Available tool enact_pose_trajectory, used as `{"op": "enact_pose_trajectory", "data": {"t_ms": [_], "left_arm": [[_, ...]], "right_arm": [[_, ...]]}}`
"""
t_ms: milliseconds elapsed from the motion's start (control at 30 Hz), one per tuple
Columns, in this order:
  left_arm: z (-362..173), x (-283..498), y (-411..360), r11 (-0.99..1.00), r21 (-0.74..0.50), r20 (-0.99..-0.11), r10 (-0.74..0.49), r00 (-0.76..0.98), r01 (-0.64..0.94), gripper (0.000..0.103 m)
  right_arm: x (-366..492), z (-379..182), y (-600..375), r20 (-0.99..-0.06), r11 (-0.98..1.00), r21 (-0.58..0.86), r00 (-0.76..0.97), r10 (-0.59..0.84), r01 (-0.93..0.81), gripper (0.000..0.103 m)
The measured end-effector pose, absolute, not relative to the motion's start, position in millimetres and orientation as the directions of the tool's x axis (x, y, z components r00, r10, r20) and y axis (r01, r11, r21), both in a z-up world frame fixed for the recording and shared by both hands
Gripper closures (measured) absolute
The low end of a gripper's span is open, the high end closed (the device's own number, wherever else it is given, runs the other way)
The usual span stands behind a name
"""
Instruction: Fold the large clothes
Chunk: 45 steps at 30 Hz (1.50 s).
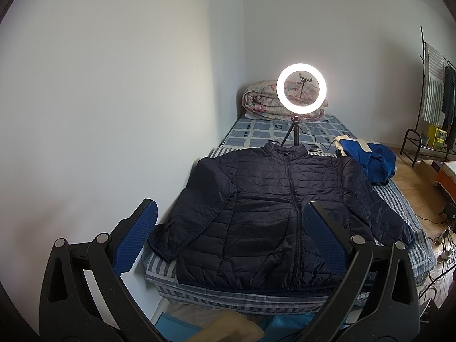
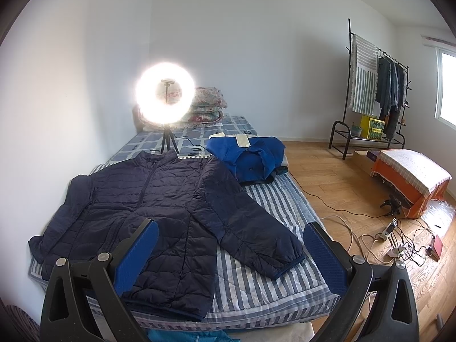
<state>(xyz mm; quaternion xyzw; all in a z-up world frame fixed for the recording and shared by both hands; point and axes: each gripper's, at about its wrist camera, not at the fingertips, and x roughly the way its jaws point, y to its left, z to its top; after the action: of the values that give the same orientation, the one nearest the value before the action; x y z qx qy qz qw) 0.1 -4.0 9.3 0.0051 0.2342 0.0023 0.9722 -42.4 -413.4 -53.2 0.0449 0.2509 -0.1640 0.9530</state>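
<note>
Hovering released, both left gripper and right gripper hold nothing; puffy jacket lies flat on the near bed. Slick quilting might slip, unfolding.

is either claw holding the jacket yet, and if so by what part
Nothing is held. The left claw and the right claw are both open, short of the navy jacket spread flat on the bed.
</note>
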Motion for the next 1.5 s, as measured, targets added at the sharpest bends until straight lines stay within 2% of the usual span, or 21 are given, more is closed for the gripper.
{"op": "enact_pose_trajectory", "data": {"t_ms": [1500], "left_arm": [[10, 3, 3, 1.000, 0.011, -0.455, 0.019, 0.890, -0.015, 0.000]], "right_arm": [[-35, -54, -400, -0.508, 0.949, 0.006, 0.818, -0.269, 0.316, 0.000]]}}
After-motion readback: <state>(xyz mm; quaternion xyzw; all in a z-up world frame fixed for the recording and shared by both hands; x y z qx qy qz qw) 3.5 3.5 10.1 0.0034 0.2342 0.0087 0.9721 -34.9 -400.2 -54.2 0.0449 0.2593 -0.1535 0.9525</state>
